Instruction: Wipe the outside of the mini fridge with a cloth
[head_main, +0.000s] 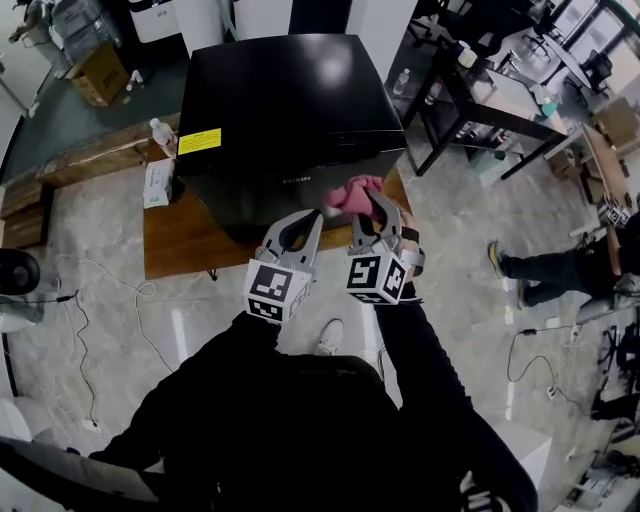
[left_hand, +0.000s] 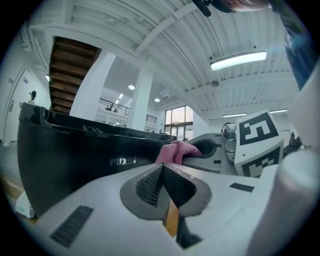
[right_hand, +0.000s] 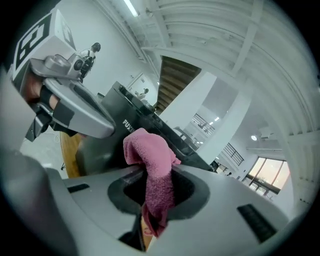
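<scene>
**Head view**
Mini fridge (head_main: 285, 110): black with a glossy top. We see it standing on a low wooden surface (head_main: 180, 245), with a yellow label (head_main: 200, 141) on its left side.
Cloth (head_main: 352, 192): pink and bunched, at the right of the fridge's upper front edge. We cannot tell whether it touches.
Right gripper (head_main: 376, 212): we log it clenched on the cloth, its marker cube toward the person.
Left gripper (head_main: 298, 230): just beside the right one, before the fridge front, carrying nothing.
Water bottle (head_main: 162, 135): upright on the surface, left of the fridge. A white packet (head_main: 157, 183) lies near it.

**Left gripper view**
Left gripper (left_hand: 162, 172): jaws pressed together, nothing between them.
Mini fridge (left_hand: 75, 160): fills the left, with pale lettering on its front.
Cloth (left_hand: 173, 151): we see it beyond the jaw tips, held by the right gripper (left_hand: 202, 148).

**Right gripper view**
Right gripper (right_hand: 150, 197): jaws clamped on the cloth (right_hand: 150, 160), which rises in a fold above them.
Mini fridge (right_hand: 150, 127): just behind the cloth.
Left gripper (right_hand: 85, 115): at upper left, near.
</scene>
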